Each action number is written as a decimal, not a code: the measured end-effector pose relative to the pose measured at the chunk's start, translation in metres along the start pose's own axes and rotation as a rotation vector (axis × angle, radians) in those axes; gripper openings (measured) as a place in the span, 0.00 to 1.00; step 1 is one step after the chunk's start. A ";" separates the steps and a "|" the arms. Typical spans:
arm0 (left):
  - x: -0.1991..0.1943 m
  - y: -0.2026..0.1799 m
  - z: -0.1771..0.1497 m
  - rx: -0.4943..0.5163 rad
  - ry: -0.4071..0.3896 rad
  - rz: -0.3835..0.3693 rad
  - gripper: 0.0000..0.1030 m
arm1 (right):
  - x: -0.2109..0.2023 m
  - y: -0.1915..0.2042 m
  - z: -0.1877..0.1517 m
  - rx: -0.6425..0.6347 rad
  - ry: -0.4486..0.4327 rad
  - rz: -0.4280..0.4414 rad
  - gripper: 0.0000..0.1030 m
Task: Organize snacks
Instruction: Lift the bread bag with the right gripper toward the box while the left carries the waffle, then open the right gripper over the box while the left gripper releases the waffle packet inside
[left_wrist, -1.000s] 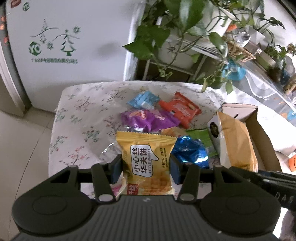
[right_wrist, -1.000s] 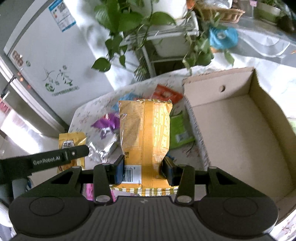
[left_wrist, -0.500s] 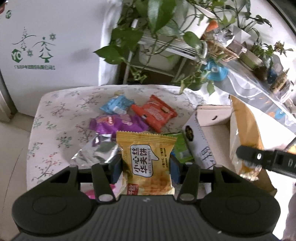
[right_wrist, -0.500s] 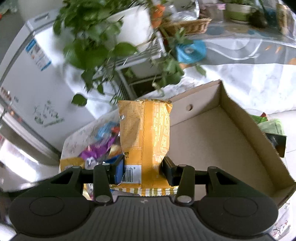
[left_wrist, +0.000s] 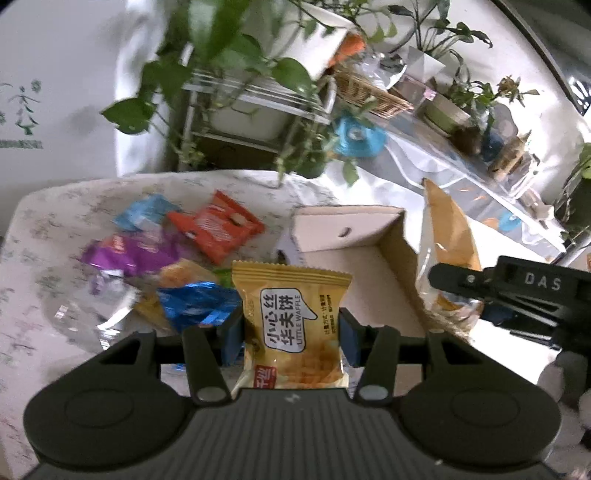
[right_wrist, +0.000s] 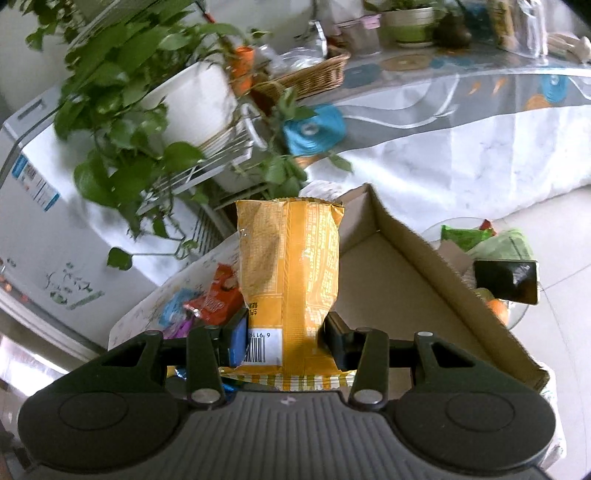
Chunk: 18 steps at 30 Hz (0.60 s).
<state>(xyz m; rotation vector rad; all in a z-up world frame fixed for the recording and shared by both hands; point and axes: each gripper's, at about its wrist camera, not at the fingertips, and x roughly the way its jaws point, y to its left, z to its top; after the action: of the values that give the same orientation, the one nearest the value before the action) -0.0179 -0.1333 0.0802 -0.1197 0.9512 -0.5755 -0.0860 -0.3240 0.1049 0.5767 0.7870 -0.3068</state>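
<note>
Crowding the table (left_wrist: 55, 221): loose snack packets (left_wrist: 214, 230) beside cardboard box (left_wrist: 391, 280).

It was a lived-in home, likely a dining or living corner. Ahead of the tool and to its left stood a white fridge (right_wrist: 44, 236) with stickers. Straight ahead, trailing pothos plants (right_wrist: 122, 122) spilled from a white planter on a wire rack (left_wrist: 255, 107). Beyond and to the right ran a long table under clear plastic (right_wrist: 461, 107), crowded with a wicker basket (right_wrist: 314, 74) and potted plants. Just below the tool lay a floral tablecloth (left_wrist: 55, 221), and to the right, pale floor tiles (right_wrist: 561, 266).
</note>
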 end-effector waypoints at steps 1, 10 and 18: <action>0.002 -0.004 -0.001 -0.007 0.003 -0.011 0.50 | -0.001 -0.003 0.001 0.009 -0.003 -0.004 0.49; 0.034 -0.051 -0.003 0.015 0.053 -0.035 0.50 | -0.007 -0.021 0.010 0.067 -0.017 -0.026 0.49; 0.062 -0.076 -0.011 0.045 0.111 -0.021 0.55 | -0.005 -0.034 0.012 0.127 -0.010 -0.062 0.49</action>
<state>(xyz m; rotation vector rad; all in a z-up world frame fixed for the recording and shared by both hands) -0.0308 -0.2280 0.0542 -0.0578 1.0448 -0.6279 -0.0980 -0.3581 0.1026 0.6706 0.7802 -0.4183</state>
